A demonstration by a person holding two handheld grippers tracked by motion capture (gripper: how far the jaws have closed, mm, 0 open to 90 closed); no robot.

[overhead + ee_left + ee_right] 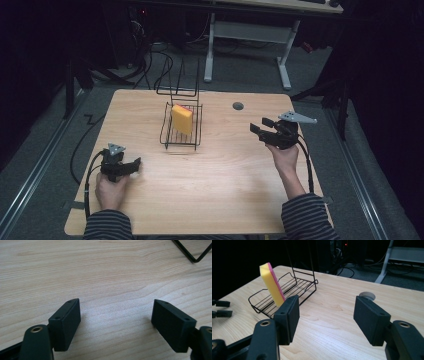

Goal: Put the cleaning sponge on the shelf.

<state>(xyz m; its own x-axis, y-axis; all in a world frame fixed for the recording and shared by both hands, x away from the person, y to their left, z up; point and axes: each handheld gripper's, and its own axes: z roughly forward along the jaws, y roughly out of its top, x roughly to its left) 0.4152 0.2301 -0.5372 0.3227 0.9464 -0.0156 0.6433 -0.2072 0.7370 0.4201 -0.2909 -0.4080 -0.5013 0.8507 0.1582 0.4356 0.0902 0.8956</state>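
Sponge (182, 119): yellow block with a pink-red layer on one broad face. Stands on edge inside the rack, tilted, leaning toward the rack's tall back frame. In the right gripper view the sponge (272, 285) rises well above the rack's low sides.

Rack (169, 137): black wire basket with a barred floor and a tall upright frame at its far end. Sits at the table's centre, toward the far edge

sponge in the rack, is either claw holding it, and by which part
Nothing is held. The left claw and right claw are both open over bare table, and the sponge stands untouched in the wire rack.
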